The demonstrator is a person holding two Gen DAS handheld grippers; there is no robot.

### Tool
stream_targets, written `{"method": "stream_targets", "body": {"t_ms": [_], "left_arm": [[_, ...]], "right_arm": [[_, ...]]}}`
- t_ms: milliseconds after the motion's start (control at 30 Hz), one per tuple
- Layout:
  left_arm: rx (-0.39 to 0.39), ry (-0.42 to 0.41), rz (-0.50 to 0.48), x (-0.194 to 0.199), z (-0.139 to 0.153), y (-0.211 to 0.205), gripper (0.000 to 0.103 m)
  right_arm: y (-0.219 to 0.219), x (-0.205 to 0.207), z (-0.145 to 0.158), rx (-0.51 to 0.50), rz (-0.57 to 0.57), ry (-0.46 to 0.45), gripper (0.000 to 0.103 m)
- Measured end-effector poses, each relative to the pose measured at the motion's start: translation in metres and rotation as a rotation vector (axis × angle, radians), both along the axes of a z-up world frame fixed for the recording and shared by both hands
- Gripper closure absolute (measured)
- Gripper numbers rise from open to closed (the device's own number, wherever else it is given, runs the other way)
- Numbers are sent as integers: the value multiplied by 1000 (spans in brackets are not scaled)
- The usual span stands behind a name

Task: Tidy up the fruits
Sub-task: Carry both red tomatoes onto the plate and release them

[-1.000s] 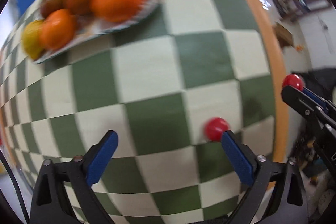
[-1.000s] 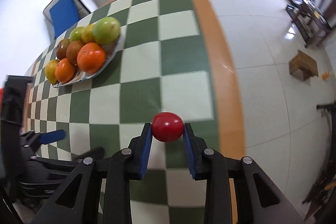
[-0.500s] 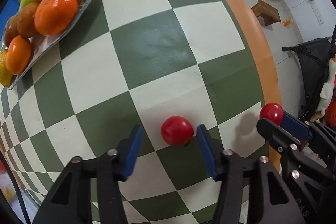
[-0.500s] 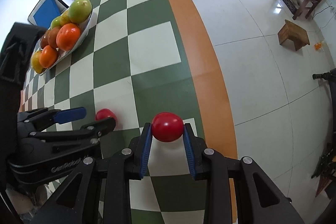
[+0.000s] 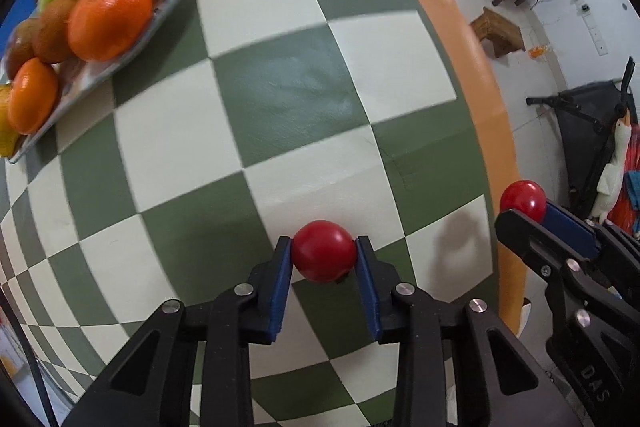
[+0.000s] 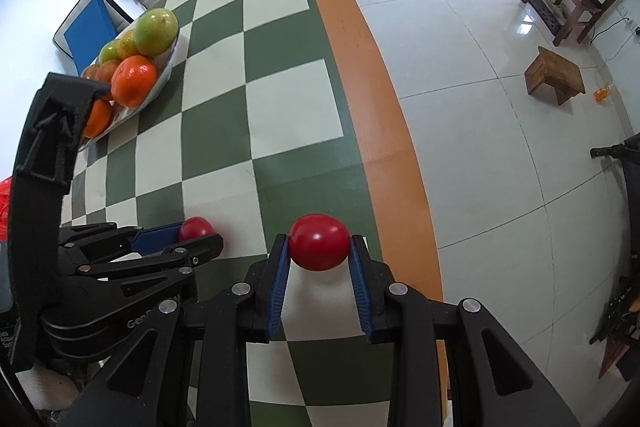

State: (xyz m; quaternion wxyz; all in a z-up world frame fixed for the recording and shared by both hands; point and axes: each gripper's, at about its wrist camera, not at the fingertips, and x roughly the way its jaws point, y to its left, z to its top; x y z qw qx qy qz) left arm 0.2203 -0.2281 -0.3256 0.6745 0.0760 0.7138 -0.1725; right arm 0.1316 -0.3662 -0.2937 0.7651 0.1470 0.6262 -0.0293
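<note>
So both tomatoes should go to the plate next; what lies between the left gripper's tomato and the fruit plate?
Only bare checkered tablecloth between that tomato and the fruit plate, in the left wrist view.

two handheld grippers, left gripper (image 5: pixel 323 269) and right gripper (image 6: pixel 319 265), share one build: matte black angular frames, silver round screws at the joints, ribbed blue pads (image 6: pixel 277 285) inside each finger, pale lettering moulded on the side.

A second ago our left gripper (image 5: pixel 323 259) stood wide open above the green-and-cream checkered table (image 5: pixel 280 99), a small round red tomato (image 5: pixel 323 250) just beside its right finger. Its jaws have just been closing, and both blue pads (image 5: pixel 282 283) now press that tomato, which seems to rest on the table.
</note>
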Motion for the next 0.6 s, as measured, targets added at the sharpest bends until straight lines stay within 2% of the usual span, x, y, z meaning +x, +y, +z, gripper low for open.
{"method": "stream_targets", "body": {"t_ms": [167,333,467,600], "left_arm": [[-54,-46,86,10,39,47,75],[-123,-77,275,37,75,121,75],[-208,-15,461,68,69,165,75],[-325,116,664,100,39,203,75]], "right_arm": [[16,14,18,32,28,-41,71],[59,53,34,108,98,-94,71],[107,98,32,205,151,-124,71],[143,133,11,306,165,-106,71]]}}
